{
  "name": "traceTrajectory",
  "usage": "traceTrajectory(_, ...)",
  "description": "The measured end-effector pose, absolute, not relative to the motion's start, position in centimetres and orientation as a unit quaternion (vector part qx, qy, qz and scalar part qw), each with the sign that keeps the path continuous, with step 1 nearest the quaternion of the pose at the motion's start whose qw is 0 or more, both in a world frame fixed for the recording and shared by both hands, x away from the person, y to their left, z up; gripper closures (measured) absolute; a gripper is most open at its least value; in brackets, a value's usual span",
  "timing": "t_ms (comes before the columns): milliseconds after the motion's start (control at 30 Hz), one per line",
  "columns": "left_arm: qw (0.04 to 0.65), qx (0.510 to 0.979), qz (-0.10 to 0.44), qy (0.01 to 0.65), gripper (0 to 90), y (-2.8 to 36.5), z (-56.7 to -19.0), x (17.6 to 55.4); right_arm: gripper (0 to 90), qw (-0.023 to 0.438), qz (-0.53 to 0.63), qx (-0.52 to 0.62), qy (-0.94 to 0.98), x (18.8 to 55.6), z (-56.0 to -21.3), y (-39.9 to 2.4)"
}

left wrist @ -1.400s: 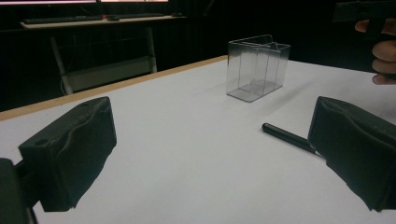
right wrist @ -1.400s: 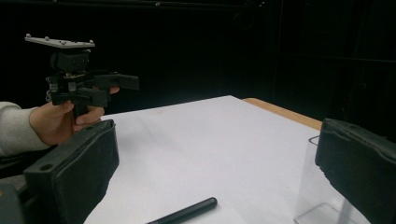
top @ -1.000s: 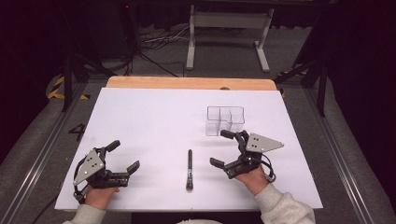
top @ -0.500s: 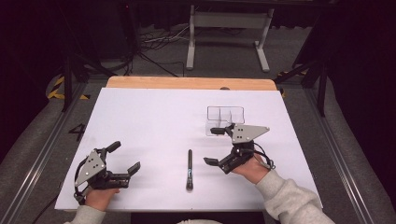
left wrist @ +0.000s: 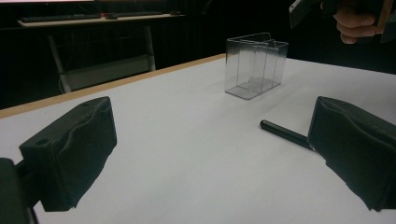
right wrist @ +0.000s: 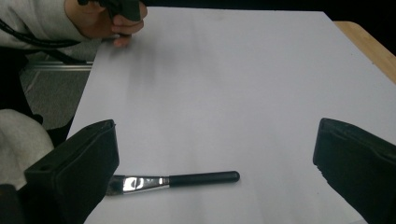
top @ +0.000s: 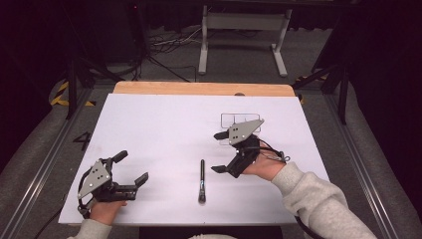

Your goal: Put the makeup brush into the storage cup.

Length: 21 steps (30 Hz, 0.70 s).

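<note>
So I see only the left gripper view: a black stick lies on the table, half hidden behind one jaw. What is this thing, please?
Observer: It is a makeup brush; the right gripper view shows a silver ferrule between its black handle and its bristle end.
Operator: Is the right gripper near it?
Observer: Yes. In the high view the right gripper hangs open just beside the brush, on the clear box side, and does not touch it.
Operator: And where does the handle point?
Observer: In the high view, away from the person, toward the far edge of the white table.
</note>
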<state>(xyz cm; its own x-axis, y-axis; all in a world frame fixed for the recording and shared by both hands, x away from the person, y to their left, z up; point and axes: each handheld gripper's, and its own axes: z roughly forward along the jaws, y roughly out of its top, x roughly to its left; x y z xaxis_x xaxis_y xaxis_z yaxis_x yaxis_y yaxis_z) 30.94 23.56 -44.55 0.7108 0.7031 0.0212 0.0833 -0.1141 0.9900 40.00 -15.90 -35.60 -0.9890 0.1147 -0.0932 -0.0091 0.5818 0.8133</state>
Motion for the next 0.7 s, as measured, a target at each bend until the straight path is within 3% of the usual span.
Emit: traceTrajectory(700, 0.602, 0.704, 0.25, 0.281, 1.8, 23.4, -44.7, 31.1, 2.0, 0.041, 0.338, -0.047, 0.939, 40.7, -34.3, -13.7)
